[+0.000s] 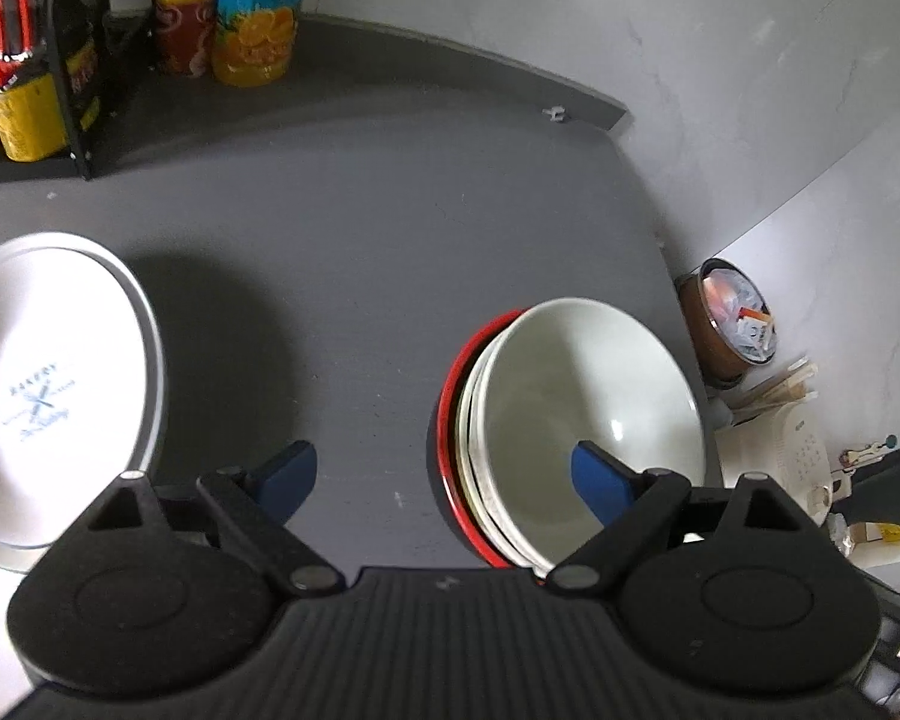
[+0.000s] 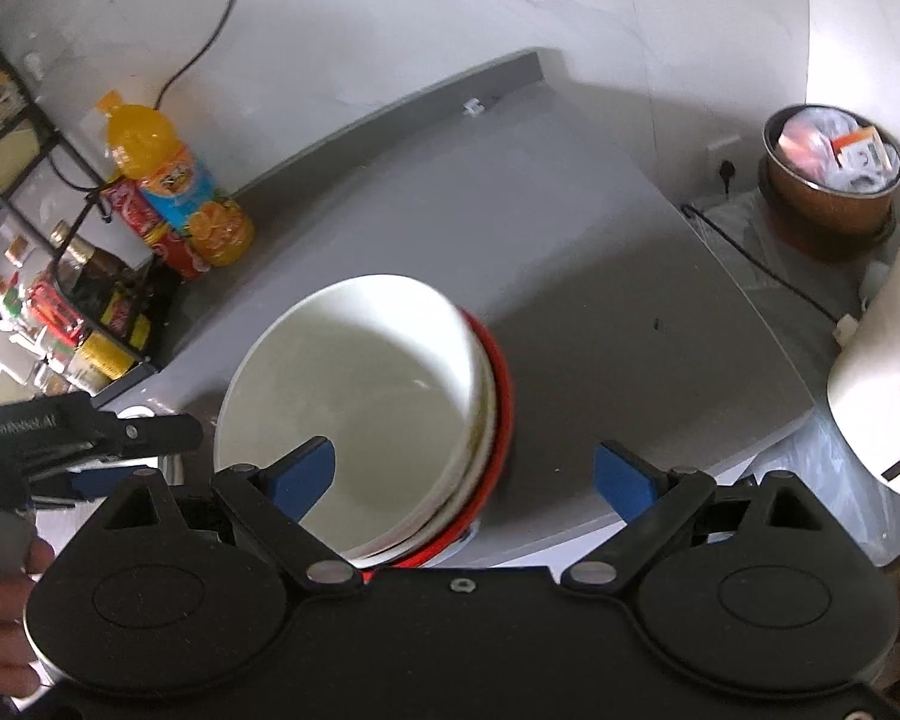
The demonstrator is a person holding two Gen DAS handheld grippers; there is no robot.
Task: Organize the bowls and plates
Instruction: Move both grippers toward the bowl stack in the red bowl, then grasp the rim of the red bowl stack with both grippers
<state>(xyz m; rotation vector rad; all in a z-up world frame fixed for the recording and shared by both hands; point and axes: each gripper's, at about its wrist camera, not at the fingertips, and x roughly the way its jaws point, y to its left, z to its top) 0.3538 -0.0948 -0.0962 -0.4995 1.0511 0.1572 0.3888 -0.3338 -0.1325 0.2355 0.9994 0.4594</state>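
Grey countertop (image 1: pixel 390 252) filled the middle of both views, backed by a pale marbled wall, with bottles and a wire rack in the upper left. At the left edge of the left wrist view lay a wide white plate (image 1: pixel 48 384) bearing a blue printed mark; it looked glazed, stiff and breakable, best pinched at its raised rim. Lower right of centre in that view sat a stack of bowls (image 1: pixel 570 420), a white bowl (image 2: pixel 354 414) nested on others inside a red-rimmed one, near the counter's front edge. Such a stack would likely be heavy and slick, so a grip on the top bowl's wall seemed safer than lifting all together. The left gripper (image 1: pixel 444 474) stood wide open and empty, one finger over the bowl. The right gripper (image 2: pixel 465 474) likewise gaped empty, straddling the stack's rim.
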